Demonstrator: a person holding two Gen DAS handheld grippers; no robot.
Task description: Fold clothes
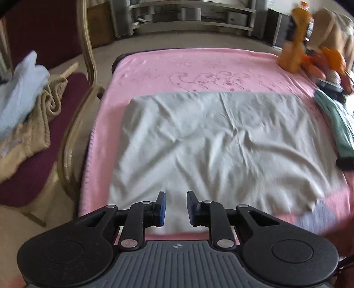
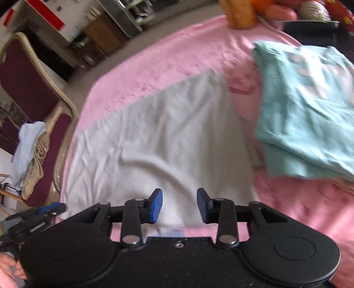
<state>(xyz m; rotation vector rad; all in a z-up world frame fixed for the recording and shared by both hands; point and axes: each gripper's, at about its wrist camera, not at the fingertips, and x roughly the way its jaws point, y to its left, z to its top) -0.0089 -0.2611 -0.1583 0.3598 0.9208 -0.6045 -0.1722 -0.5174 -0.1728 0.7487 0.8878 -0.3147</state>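
A pale grey-white garment (image 1: pixel 210 137) lies spread flat and creased on a pink blanket (image 1: pixel 177 64). My left gripper (image 1: pixel 176 196) hovers over the garment's near edge, open, with a narrow gap between its blue pads and nothing pinched. In the right wrist view the same garment (image 2: pixel 159 137) runs diagonally across the blanket (image 2: pixel 154 55). My right gripper (image 2: pixel 179 192) is over its near edge, open, with only cloth showing below the gap. The left gripper (image 2: pixel 44 210) appears at the lower left of that view, near the garment's left corner.
A folded teal shirt (image 2: pixel 305 115) lies right of the garment. Orange plush toys (image 1: pixel 309 57) crowd the far right corner. A maroon chair (image 1: pixel 33 166) at the left holds light blue (image 1: pixel 20 93) and beige (image 1: pixel 39 115) clothes. A shelf unit (image 1: pixel 192 20) stands behind.
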